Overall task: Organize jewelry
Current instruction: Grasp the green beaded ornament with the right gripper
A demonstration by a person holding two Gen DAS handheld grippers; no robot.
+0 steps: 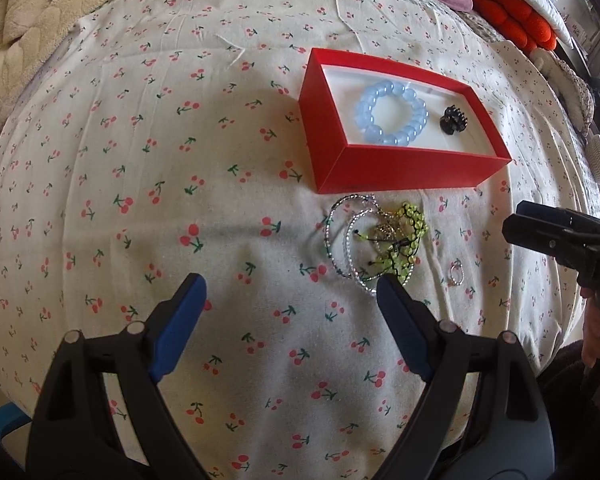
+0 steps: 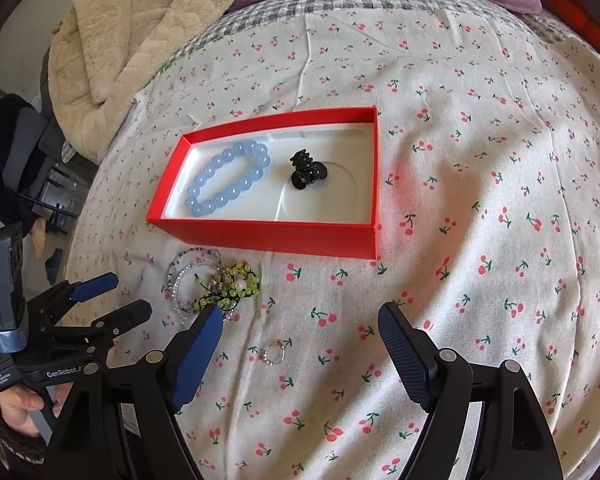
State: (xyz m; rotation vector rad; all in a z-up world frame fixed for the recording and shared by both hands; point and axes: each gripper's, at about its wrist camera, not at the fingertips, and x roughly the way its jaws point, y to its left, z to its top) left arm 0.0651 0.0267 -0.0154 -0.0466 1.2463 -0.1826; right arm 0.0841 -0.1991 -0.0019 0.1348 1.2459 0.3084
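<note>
partly done — blue bead bracelet [image 2: 228, 178] and black hair clip [image 2: 308, 171] lie in the red box [image 2: 260, 236]; tangled bracelets [image 2: 212, 284] and small ring [image 2: 275, 354] remain on the bed. left tongs [image 1: 290, 292] and right tongs [image 2: 300, 320] — both wide open, empty.

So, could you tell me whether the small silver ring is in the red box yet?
Not yet: the ring lies on the cherry-print cloth, outside the red box.

Bare cloth [image 2: 480, 184] right of red box [image 2: 268, 238]; bracelet tangle [image 2: 212, 284] crowds its front.
</note>
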